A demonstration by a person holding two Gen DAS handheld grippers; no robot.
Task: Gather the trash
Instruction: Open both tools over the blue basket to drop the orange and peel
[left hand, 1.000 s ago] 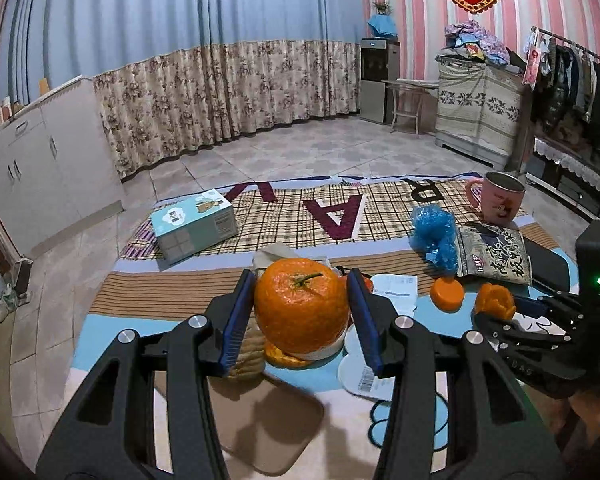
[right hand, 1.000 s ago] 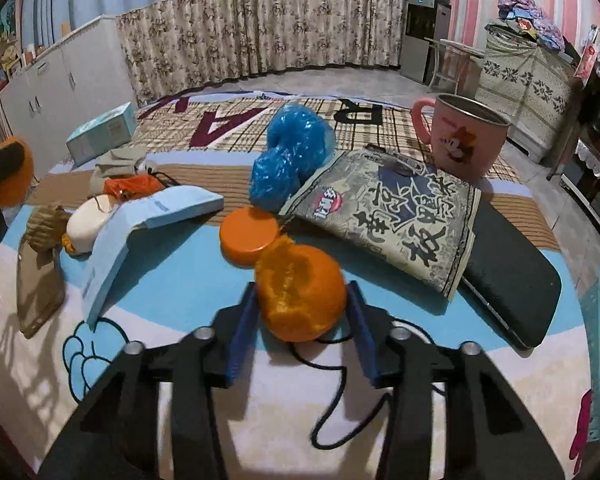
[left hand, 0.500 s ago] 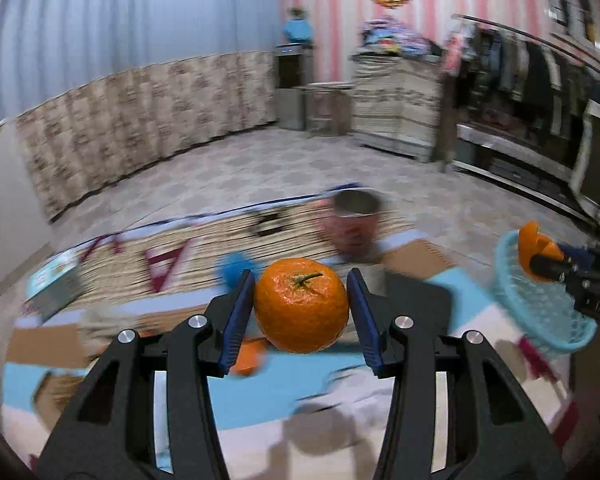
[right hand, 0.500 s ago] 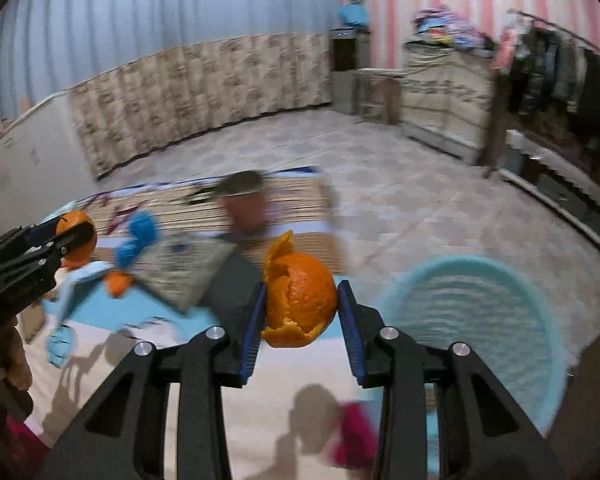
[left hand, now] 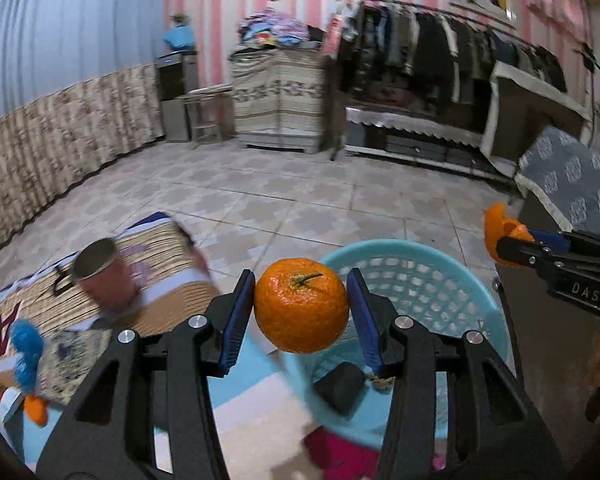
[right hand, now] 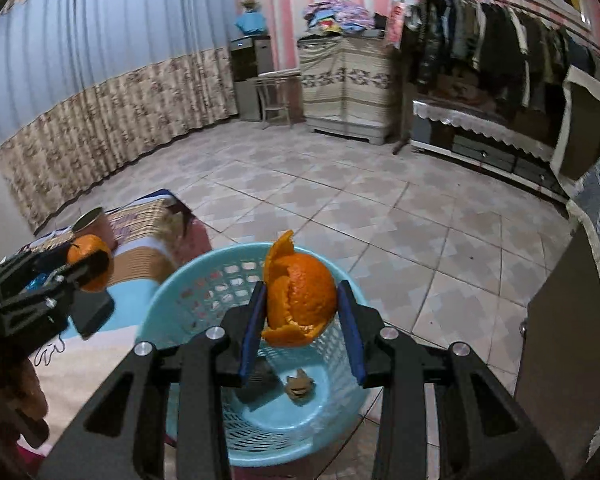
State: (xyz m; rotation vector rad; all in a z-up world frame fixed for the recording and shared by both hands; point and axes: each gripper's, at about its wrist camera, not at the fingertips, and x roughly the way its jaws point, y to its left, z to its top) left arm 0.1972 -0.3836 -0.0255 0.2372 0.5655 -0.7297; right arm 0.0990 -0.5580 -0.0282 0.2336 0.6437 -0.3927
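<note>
My left gripper (left hand: 301, 312) is shut on a whole orange (left hand: 301, 310) and holds it above the near rim of a light blue plastic basket (left hand: 456, 276). My right gripper (right hand: 302, 312) is shut on a piece of orange peel (right hand: 300, 300) and holds it over the same basket (right hand: 172, 304). The basket holds a dark object (left hand: 340, 386) and a small brown scrap (right hand: 299, 388). The right gripper with its peel (left hand: 498, 232) shows at the right of the left wrist view. The left gripper with its orange (right hand: 89, 262) shows at the left of the right wrist view.
A low table with a striped cloth (left hand: 172, 296) lies to the left, with a pink mug (left hand: 102, 274), a blue crumpled bag (left hand: 26, 354) and a snack packet (left hand: 72, 364). A brown cabinet (right hand: 560, 340) stands right of the basket. Tiled floor (right hand: 340, 208) lies beyond.
Both grippers swung right from the table to the blue basket, still holding the orange and the peel. The basket now sits right under them.
</note>
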